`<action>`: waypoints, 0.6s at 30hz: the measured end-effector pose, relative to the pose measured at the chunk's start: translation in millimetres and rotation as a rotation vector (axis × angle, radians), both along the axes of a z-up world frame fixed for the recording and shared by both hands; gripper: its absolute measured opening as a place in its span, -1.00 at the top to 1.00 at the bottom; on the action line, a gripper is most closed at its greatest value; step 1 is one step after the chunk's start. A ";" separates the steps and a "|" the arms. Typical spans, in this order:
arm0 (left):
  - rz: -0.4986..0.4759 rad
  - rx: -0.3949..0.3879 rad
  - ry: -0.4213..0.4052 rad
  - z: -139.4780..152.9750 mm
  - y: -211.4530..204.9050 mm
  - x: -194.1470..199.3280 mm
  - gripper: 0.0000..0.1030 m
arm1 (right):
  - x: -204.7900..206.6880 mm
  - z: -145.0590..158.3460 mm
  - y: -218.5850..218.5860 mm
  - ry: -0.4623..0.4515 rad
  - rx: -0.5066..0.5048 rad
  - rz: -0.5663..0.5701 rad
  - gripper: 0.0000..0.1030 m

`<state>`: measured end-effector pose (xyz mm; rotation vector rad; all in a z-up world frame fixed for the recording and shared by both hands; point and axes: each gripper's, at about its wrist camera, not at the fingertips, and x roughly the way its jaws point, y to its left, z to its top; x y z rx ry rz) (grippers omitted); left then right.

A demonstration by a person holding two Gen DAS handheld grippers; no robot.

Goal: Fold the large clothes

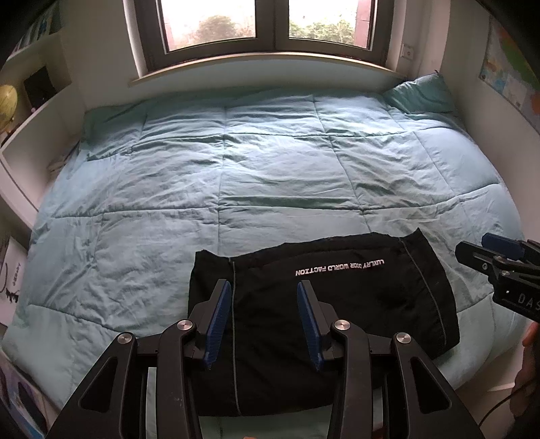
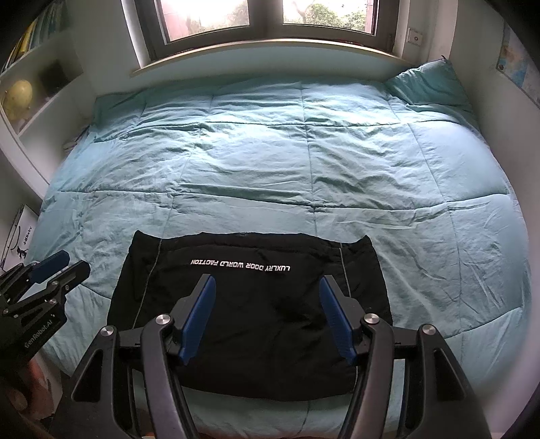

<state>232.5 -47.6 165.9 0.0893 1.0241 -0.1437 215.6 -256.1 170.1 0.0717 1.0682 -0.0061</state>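
Observation:
A black garment (image 1: 337, 297) with white lettering lies folded into a compact rectangle at the near edge of the bed; the same garment (image 2: 256, 304) fills the lower middle of the right wrist view. My left gripper (image 1: 264, 287) hovers over its left part, open, nothing between the blue pads. My right gripper (image 2: 265, 282) hangs above the garment's middle, also open and empty. Each gripper shows at the side of the other's view: the right gripper (image 1: 486, 250) at the right edge, the left gripper (image 2: 64, 263) at the left edge.
A light blue quilt (image 1: 256, 169) covers the whole bed (image 2: 303, 152). A matching pillow (image 1: 422, 94) leans in the far right corner under the window (image 1: 266, 30). White shelves (image 1: 44, 111) with a globe (image 2: 18, 98) stand along the left side.

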 end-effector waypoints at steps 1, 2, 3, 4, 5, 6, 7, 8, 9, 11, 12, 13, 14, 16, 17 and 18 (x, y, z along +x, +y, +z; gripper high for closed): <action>-0.001 0.002 -0.001 -0.1 0.4 0.3 0.18 | 0.4 -0.1 0.7 -0.001 0.002 0.001 -0.28; 0.000 0.003 -0.001 -0.2 0.4 0.7 0.18 | 0.8 -0.1 1.5 -0.002 0.002 0.003 -0.28; 0.002 0.004 -0.001 -0.3 1.0 1.4 0.18 | 1.1 -0.5 2.0 -0.003 0.002 0.004 -0.28; 0.004 0.004 -0.001 -0.1 1.2 1.9 0.18 | 1.7 -0.8 2.2 -0.002 0.001 0.006 -0.28; 0.006 0.003 -0.001 -0.2 1.4 2.4 0.18 | 1.7 -0.8 2.4 -0.001 0.001 0.005 -0.28; 0.007 0.002 -0.001 -0.2 1.8 2.7 0.18 | 2.1 -1.3 2.6 0.001 0.001 0.006 -0.28; 0.008 0.002 -0.003 -0.1 2.1 2.9 0.18 | 2.4 -2.0 2.9 0.003 0.001 0.007 -0.28; 0.009 0.007 -0.008 0.1 2.0 3.0 0.18 | 2.8 -2.4 3.2 0.005 0.001 0.008 -0.28; 0.011 0.011 -0.011 0.3 1.8 2.9 0.18 | 2.9 -2.9 3.3 0.007 0.001 0.008 -0.28; 0.014 0.019 -0.027 1.8 2.2 2.5 0.18 | 3.6 -4.0 3.4 0.009 -0.003 0.014 -0.28; 0.020 0.020 -0.041 3.0 3.2 2.3 0.18 | 4.4 -4.1 3.9 0.010 -0.009 0.017 -0.28; 0.030 0.027 -0.049 4.0 4.5 2.6 0.18 | 4.7 -4.5 5.2 0.011 -0.021 0.021 -0.28; 0.031 0.031 -0.047 4.1 4.8 3.9 0.18 | 4.5 -5.0 6.4 0.012 -0.026 0.024 -0.28; 0.034 0.028 -0.045 4.3 7.2 5.6 0.18 | 5.2 -5.8 7.4 0.015 -0.020 0.031 -0.28; 0.039 0.032 -0.055 4.9 8.1 5.6 0.18 | 5.0 -6.1 7.9 0.015 -0.017 0.033 -0.28; 0.045 0.042 -0.067 5.8 8.5 5.1 0.18 | 4.9 -6.4 8.8 0.015 -0.015 0.035 -0.28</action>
